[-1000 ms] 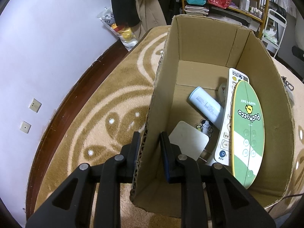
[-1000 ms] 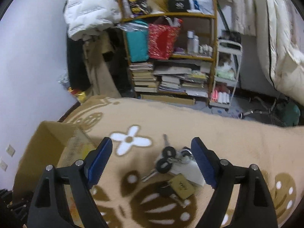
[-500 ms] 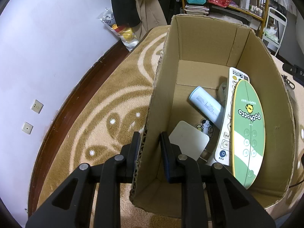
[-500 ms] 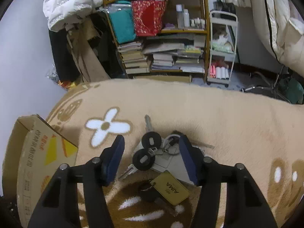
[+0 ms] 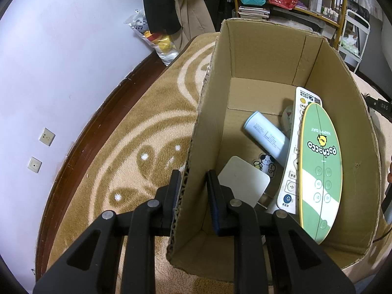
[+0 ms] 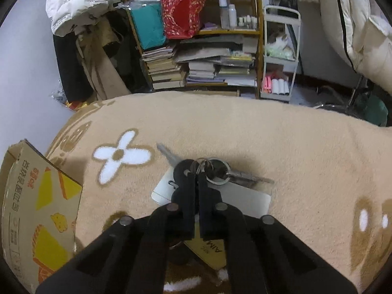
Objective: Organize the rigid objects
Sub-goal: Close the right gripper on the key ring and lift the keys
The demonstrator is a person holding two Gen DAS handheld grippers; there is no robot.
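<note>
The left gripper [image 5: 193, 183] is clamped on the near left wall of the open cardboard box [image 5: 264, 56], one finger outside and one inside. In the box lie a pale blue power bank [image 5: 265, 134], a white square card [image 5: 242, 182], a white remote [image 5: 292, 169] and a green oval board [image 5: 321, 169]. To the right, on the tan blanket [image 6: 281, 134], the right gripper [image 6: 196, 178] has its fingers closed on the key bunch [image 6: 208, 169]: black-headed keys on silver rings, lying over a white flat card [image 6: 247, 199].
</note>
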